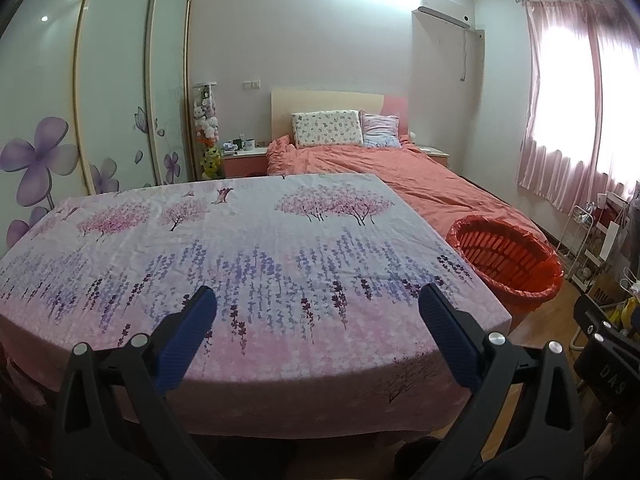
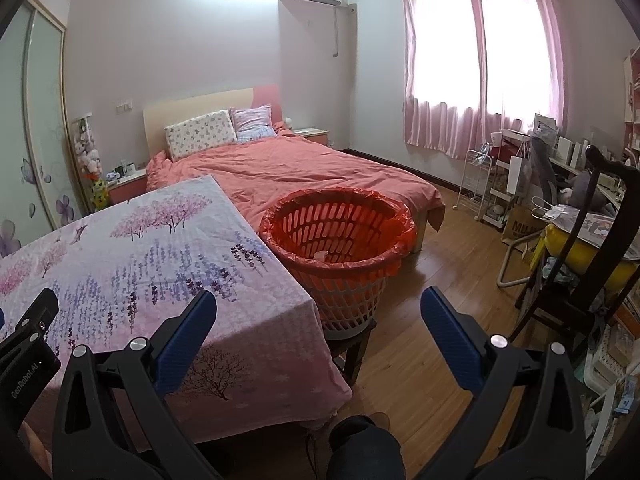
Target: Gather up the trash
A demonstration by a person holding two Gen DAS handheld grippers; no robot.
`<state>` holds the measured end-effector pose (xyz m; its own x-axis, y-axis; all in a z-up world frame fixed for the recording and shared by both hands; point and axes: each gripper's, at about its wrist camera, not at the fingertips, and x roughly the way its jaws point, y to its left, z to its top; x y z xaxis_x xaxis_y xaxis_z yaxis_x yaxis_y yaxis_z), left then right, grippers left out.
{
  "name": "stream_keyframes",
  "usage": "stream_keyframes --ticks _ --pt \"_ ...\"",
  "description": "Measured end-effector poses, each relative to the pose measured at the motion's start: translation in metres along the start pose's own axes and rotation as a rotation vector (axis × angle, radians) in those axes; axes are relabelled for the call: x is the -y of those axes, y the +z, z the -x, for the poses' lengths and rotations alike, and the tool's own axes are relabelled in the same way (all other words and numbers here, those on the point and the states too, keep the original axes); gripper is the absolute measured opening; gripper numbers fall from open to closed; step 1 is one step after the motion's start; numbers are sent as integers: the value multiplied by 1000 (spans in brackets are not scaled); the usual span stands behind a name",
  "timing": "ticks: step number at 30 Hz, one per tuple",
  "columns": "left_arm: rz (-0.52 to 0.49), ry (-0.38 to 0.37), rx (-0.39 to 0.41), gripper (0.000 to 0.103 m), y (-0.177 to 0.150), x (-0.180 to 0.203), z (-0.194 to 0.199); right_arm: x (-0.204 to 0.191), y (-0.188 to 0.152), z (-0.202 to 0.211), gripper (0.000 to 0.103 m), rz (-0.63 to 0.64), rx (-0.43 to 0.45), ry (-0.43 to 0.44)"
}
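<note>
Judging from the bare cloth, no trash is to be seen on the floral pink-and-lilac cloth-covered surface (image 1: 248,248), so the step in hand is taken to be a search for what is left, or the close of the task; the surface edges, and the wooden floor (image 2: 420,320) just beside the bin, are best scanned before any reach is made; a grasp should be started only once a piece is clearly seen. The left gripper (image 1: 316,304), with blue-padded black fingers, is held wide open over the near edge of the surface and nothing is held in it; the right gripper (image 2: 316,304), alike in make, is spread just as wide and is likewise empty, poised near the bin. The round orange slatted plastic bin with a red liner bag (image 2: 340,240) stands on a dark stool, touching the surface corner, between the surface and the salmon-covered bed (image 2: 304,172); one small pale item (image 2: 321,255) is seen at its bottom, though what it is cannot be told.
</note>
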<state>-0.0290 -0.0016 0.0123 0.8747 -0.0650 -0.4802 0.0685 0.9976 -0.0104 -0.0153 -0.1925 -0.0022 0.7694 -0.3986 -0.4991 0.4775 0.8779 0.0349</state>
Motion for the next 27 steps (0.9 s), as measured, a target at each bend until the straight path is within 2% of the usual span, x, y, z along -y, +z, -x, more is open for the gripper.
stream_keyframes --ticks 6,27 --pt "-19 34 4 99 1 5 3 1 0 0 101 -2 -2 0" --pt "-40 42 -2 99 1 12 5 4 1 3 101 -4 1 -2"
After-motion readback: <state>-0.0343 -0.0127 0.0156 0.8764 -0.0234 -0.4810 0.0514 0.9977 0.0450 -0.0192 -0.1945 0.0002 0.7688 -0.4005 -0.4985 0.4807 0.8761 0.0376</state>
